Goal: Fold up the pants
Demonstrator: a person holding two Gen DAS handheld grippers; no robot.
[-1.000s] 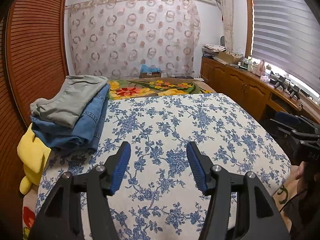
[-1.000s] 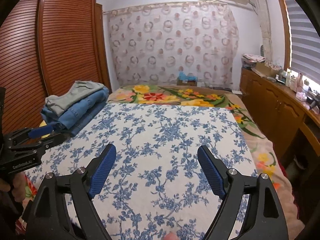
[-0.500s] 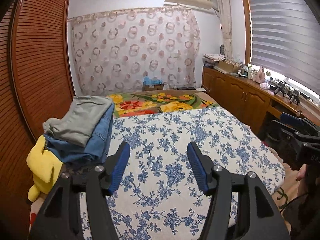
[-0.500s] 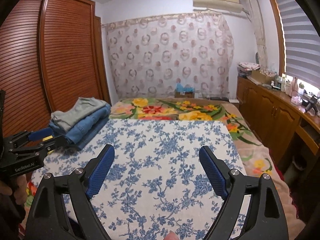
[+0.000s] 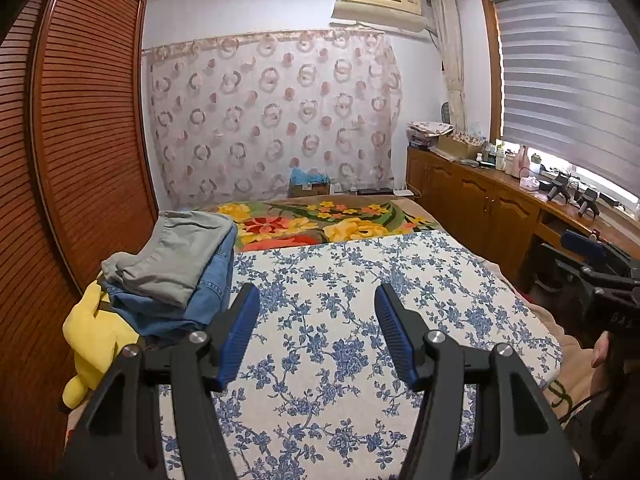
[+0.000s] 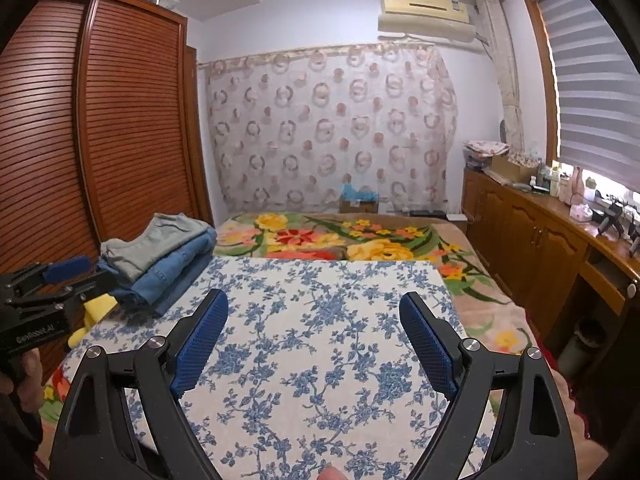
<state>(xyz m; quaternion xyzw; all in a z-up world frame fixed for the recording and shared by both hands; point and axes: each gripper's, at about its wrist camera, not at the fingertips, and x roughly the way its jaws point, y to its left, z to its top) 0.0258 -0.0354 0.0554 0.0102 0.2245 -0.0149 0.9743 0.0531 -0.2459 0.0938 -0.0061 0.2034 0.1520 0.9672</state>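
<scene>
Grey pants (image 5: 180,252) atop blue jeans (image 5: 188,304); yellow plush (image 5: 94,340); white cloth (image 5: 340,320), blue floral print; tongs' pads (image 6: 200,344) blue.

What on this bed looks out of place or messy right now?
Mostly tidy. The grey pants sit folded on the blue jeans at the left edge of the blue floral cover, and a yellow plush toy is wedged under that stack, hanging off the bed's side. Both grippers are open and empty.

Denim jeans (image 5: 200,300) lie under matt grey cloth pants (image 5: 180,256).
</scene>
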